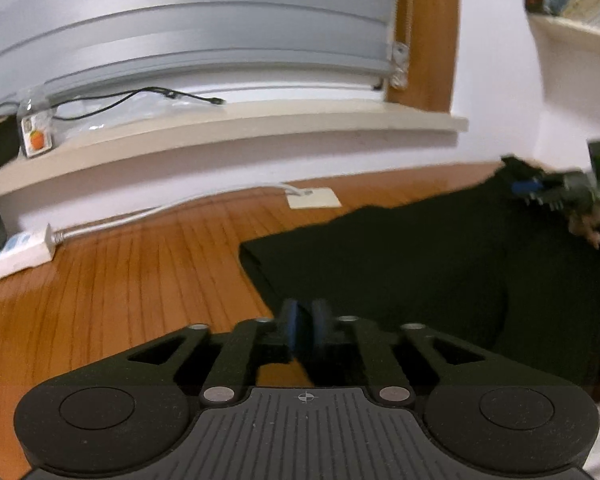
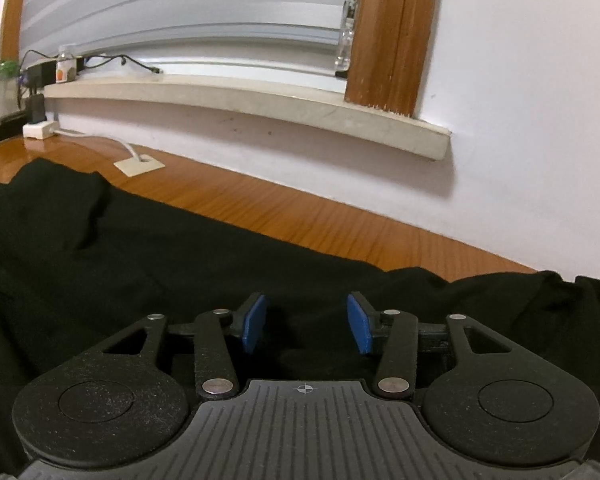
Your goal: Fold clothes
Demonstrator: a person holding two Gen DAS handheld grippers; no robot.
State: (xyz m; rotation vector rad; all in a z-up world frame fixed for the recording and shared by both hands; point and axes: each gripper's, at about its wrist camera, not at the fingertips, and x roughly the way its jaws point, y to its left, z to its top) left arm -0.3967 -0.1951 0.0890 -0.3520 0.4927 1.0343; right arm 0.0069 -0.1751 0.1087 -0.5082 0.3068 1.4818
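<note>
Only the left wrist view showed the right gripper (image 1: 540, 194) over the black garment (image 1: 420, 264). The left gripper (image 1: 305, 326) was clenched at the garment's near edge on the wooden table (image 1: 140, 280); whether cloth was pinched could not be told. The right gripper's own view showed its jaws released, just above the garment.

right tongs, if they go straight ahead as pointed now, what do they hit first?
Most likely the black garment: the right tongs stand open low over it, and cloth fills the line ahead. Beyond it come the wooden floor and the white wall. Depth is uncertain.
</note>
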